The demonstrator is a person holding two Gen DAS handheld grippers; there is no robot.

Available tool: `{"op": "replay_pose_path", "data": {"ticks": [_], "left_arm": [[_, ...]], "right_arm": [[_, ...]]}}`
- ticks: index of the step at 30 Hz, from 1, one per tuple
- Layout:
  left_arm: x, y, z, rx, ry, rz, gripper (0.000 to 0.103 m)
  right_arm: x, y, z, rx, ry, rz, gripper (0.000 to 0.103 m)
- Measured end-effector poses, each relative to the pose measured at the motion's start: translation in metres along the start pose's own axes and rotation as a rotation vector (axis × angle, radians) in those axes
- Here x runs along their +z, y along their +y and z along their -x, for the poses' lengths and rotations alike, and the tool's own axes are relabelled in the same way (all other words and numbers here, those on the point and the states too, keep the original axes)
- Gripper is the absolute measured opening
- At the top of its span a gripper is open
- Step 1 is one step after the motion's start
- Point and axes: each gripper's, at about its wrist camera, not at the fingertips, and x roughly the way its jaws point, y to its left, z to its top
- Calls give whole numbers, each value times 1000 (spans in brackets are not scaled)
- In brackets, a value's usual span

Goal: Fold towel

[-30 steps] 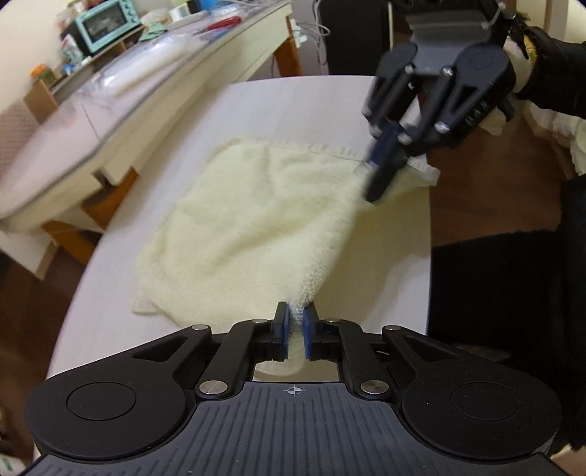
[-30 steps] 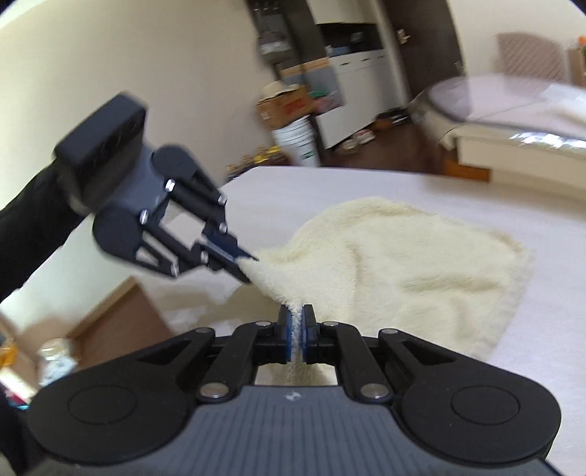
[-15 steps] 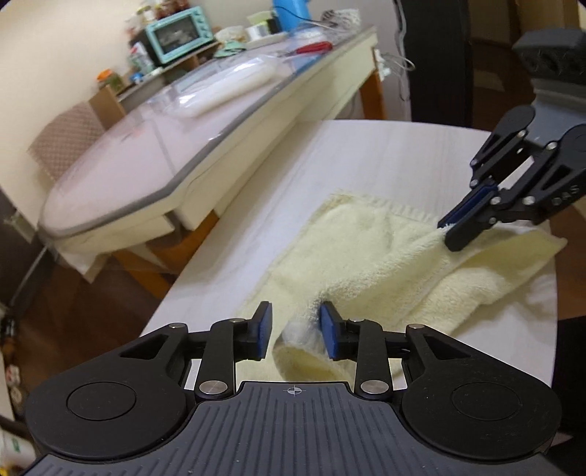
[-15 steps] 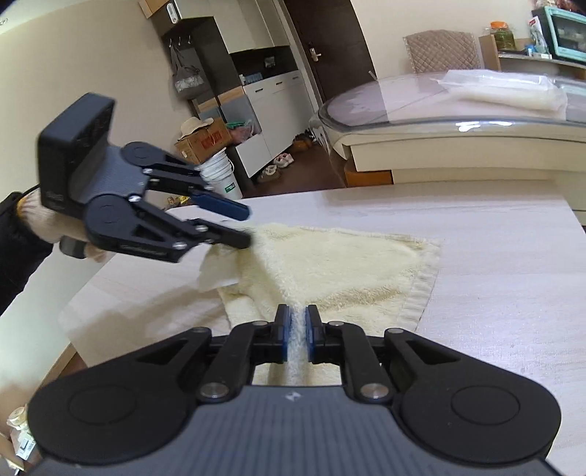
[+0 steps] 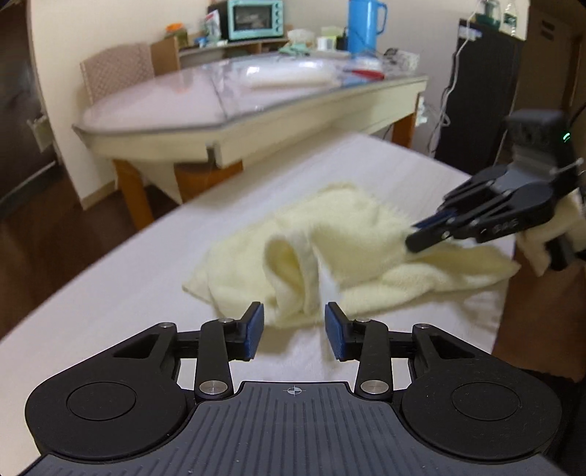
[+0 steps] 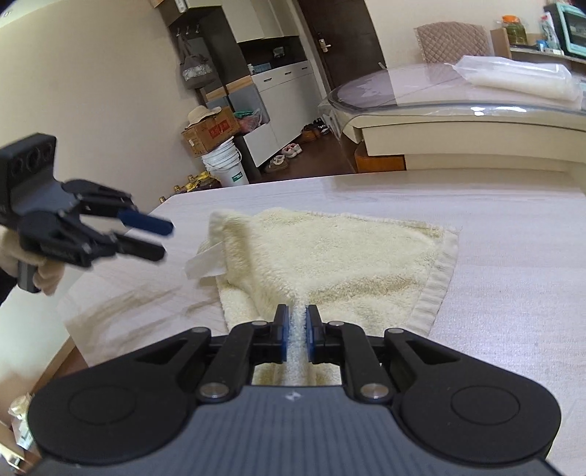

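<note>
A pale yellow towel (image 5: 351, 252) lies folded over on the white table (image 5: 110, 300); it also shows in the right wrist view (image 6: 348, 263). My left gripper (image 5: 294, 331) is open and empty, just short of a rumpled towel corner with a white label (image 5: 327, 280). From the right wrist view it (image 6: 163, 238) hangs open, left of the towel. My right gripper (image 6: 296, 331) is shut on the towel's near edge. In the left wrist view it (image 5: 415, 236) pinches the towel at the right.
A glass-topped table (image 5: 256, 99) with a bagged roll, a blue jug (image 5: 364, 23) and a teal oven (image 5: 254, 18) stands behind. A bucket (image 6: 225, 164), a box and shoes sit on the floor. The white table's edge (image 6: 73, 344) runs at the left.
My left gripper let go of the towel corner, opened wide and drew back. The released corner dropped onto the towel. My right gripper kept its grip and lowered its edge towards the table.
</note>
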Motion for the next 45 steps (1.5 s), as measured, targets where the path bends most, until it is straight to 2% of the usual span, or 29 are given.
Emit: {"op": "replay_pose_path", "data": {"ticks": [2,7,12,21,23,26,29,31,35,37,40,45], "left_arm": [[2,-1,-14,-13,-5,8,36],[10,1,-33,-39,-12,21,22],[20,4,-43,-56,-24,19,22],[30,14,-71,-95,60,23,23],[30,13,-70,-109,62,28,11],[31,7,-59,-99,40,30,8],[27,10,-36,-101,14,82,8],[16,12,-8,-98,7,129,8],[-9,11,31,-89,33,185,8],[-29,6,51,-86,60,207,8],[-55,1,71,-70,82,243,8],[-87,-4,83,-67,95,319,8]], "right_arm": [[-1,2,0,-1,4,3,12],[-5,1,0,0,9,-12,14],[-7,1,0,6,13,-18,14],[-8,-3,-3,7,11,-34,15],[-9,-4,-2,11,7,-37,15],[-10,-2,4,12,-15,-36,15],[-11,2,19,21,-49,-16,17],[-14,8,37,28,-86,16,18],[-25,22,67,10,-130,95,27],[-33,29,76,-10,-128,137,31],[-51,40,86,-64,-104,218,33],[-74,53,101,-93,-68,321,34]]}}
